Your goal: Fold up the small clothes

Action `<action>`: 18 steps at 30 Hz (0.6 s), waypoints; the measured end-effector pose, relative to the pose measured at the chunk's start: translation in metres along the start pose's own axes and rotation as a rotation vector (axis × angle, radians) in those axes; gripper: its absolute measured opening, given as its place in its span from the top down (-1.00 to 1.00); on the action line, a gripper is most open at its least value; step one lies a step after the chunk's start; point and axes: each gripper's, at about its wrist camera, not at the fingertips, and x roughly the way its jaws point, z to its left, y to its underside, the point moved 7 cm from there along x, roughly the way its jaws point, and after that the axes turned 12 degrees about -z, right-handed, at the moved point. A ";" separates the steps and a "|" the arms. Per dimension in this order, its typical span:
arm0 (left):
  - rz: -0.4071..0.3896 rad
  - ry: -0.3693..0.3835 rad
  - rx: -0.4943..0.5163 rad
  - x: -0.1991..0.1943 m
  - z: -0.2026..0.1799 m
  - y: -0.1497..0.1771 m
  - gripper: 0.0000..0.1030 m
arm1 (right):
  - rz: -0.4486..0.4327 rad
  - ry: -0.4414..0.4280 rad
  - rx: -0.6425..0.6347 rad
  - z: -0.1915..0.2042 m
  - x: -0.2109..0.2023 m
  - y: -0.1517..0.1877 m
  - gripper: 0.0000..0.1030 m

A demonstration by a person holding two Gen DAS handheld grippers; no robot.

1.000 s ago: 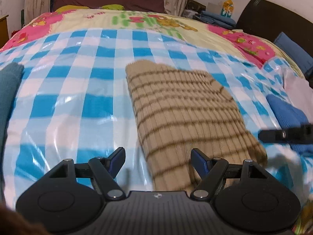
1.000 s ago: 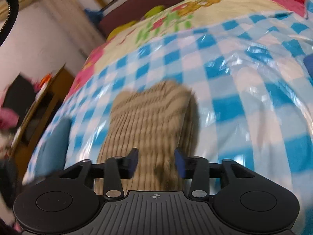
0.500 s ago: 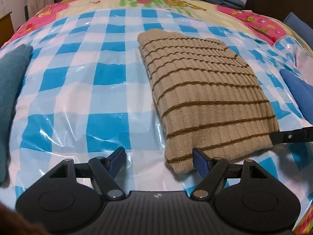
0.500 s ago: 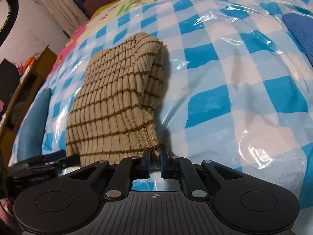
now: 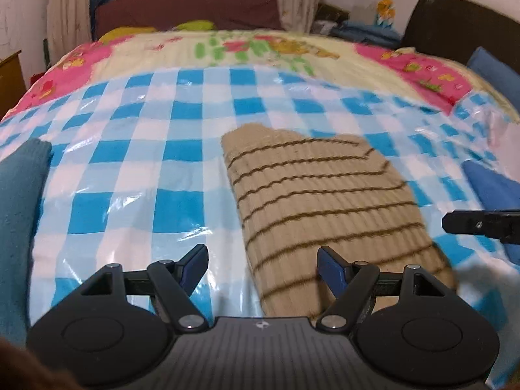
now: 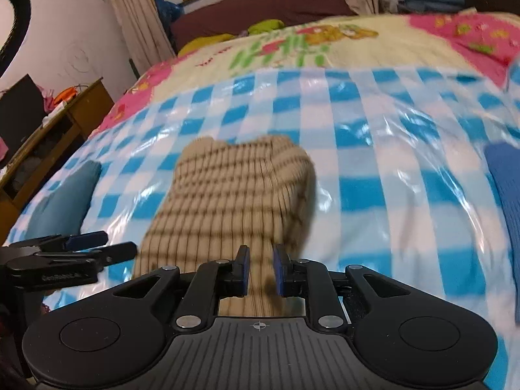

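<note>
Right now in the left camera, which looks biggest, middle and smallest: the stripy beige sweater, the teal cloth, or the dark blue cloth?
1. Stripy beige sweater, clearly the biggest.
2. Teal cloth at the left edge.
3. Dark blue cloth at the right edge.

Both cloths are cut off by the picture's edge, so their order is unsure.

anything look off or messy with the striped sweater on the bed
Nothing stands out. The tan striped sweater lies folded in a compact bundle on the checked plastic sheet, with a teal garment and a blue one lying separately at either side.
</note>
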 end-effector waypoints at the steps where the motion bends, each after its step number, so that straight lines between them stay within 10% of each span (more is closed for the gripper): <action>1: 0.011 -0.003 -0.004 0.007 0.001 0.001 -0.51 | 0.004 -0.008 0.005 0.002 0.010 -0.001 0.63; 8: 0.047 -0.004 -0.014 0.020 0.000 0.013 -0.57 | 0.120 0.056 0.036 -0.016 0.060 0.027 0.62; 18: 0.030 -0.003 -0.024 -0.003 -0.008 0.010 -0.55 | 0.047 0.055 0.039 -0.009 0.023 0.020 0.56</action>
